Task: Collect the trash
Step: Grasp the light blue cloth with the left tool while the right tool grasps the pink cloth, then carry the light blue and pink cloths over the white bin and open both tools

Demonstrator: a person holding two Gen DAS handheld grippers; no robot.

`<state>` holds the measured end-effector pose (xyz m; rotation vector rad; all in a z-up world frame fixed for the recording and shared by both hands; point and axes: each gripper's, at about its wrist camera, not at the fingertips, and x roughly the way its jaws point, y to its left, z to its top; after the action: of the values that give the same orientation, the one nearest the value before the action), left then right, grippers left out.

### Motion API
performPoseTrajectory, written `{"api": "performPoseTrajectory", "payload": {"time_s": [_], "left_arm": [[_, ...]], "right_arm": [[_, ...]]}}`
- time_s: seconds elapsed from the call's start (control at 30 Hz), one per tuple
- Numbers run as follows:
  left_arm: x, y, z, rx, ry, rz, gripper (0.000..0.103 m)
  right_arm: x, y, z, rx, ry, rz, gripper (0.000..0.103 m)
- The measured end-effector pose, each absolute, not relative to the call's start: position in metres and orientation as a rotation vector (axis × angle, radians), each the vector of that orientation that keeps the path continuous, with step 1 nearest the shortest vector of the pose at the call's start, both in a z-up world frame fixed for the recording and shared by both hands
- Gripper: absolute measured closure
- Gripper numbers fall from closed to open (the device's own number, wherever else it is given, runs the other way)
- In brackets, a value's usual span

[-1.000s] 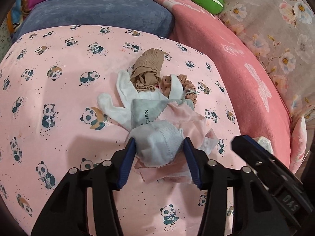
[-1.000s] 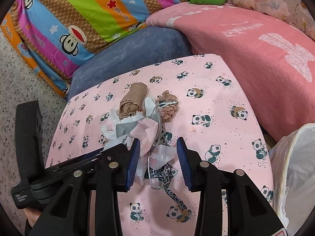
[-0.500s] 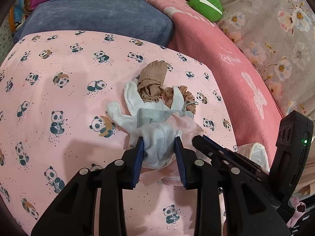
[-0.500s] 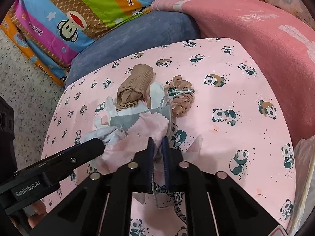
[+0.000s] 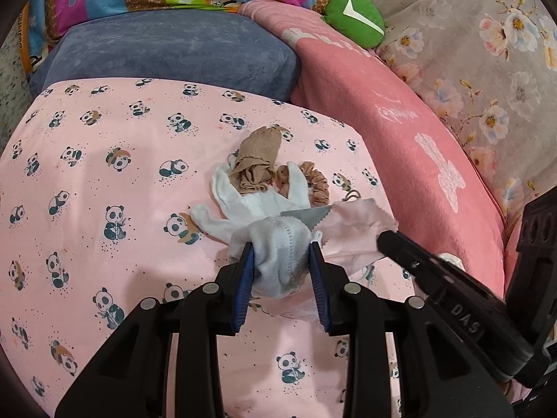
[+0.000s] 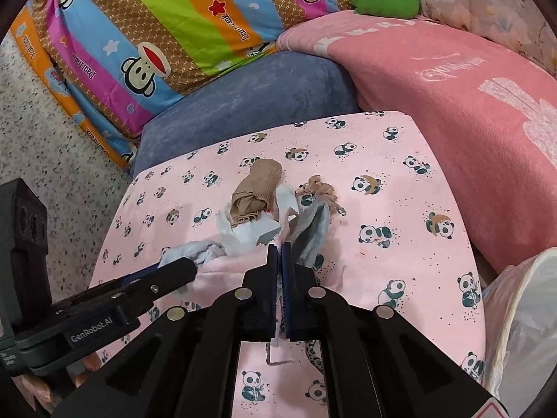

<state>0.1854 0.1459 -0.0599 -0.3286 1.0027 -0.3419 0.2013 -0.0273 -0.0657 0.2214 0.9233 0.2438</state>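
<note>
A heap of scraps lies on the panda-print sheet (image 5: 104, 209): a tan stocking (image 5: 259, 160), a white glove (image 5: 243, 205), a brown scrunchie (image 5: 316, 181) and a grey cloth (image 5: 310, 214). My left gripper (image 5: 282, 261) is shut on a pale blue-white sock (image 5: 282, 244) at the heap's near end, lifted slightly. My right gripper (image 6: 279, 249) is shut on a thin pink cloth (image 6: 236, 264), which drapes left under the left gripper (image 6: 188, 264). The grey cloth (image 6: 313, 230) hangs up beside the right jaws. From the left wrist view the right gripper (image 5: 386, 238) pinches the pink cloth (image 5: 358, 223).
A white bin bag (image 6: 522, 313) stands off the sheet's right edge. A leopard-print strip (image 6: 313, 351) lies under the right gripper. Behind the heap are a blue cushion (image 5: 174, 55), a pink blanket (image 5: 400, 132), a green plush (image 5: 355, 17) and a striped quilt (image 6: 174, 17).
Both pairs of jaws closed: the left on the pale sock, the right on the pink cloth. Both cloths have since come up a little off the sheet.
</note>
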Motion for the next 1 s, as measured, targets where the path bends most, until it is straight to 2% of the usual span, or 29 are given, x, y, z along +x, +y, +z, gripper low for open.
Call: {"api": "performPoseTrajectory", "payload": {"time_s": [0.1,0.17,0.2,0.53,0.63,0.73,0.8,0.83,0.87,1.0], "left_arm": [[0.182,0.143,-0.060,-0.322,1.005,-0.344,0.073],[0.180,0.142,-0.062,-0.321,1.011,-0.344,0.073],[0.179,0.142,-0.063,-0.320,1.013,-0.342,0.073],[0.178,0.147,-0.074,-0.331,1.035,-0.329,0.073],[0.180,0.148,-0.078,-0.331,1.042,-0.329,0.073],[0.181,0.149,-0.082,-0.327,1.048,-0.328,0.073],[0.182,0.151,-0.084,-0.328,1.052,-0.322,0.073],[0.183,0.151,-0.085,-0.328,1.054,-0.319,0.073],[0.184,0.152,-0.086,-0.328,1.055,-0.315,0.073],[0.185,0.159,-0.086,-0.337,1.054,-0.295,0.073]], "right_arm": [[0.192,-0.032,-0.065,0.219,0.926,0.236,0.090],[0.187,-0.036,-0.067,0.239,0.925,0.239,0.080],[0.187,-0.037,-0.070,0.243,0.927,0.242,0.079],[0.209,-0.029,-0.086,0.324,0.960,0.287,0.078],[0.221,-0.023,-0.097,0.324,0.992,0.271,0.070],[0.227,-0.019,-0.109,0.313,1.029,0.264,0.069],[0.229,-0.019,-0.115,0.316,1.048,0.274,0.072],[0.229,-0.018,-0.118,0.314,1.063,0.281,0.091],[0.230,-0.019,-0.121,0.314,1.067,0.281,0.100],[0.221,-0.028,-0.110,0.326,1.012,0.268,0.100]]}}
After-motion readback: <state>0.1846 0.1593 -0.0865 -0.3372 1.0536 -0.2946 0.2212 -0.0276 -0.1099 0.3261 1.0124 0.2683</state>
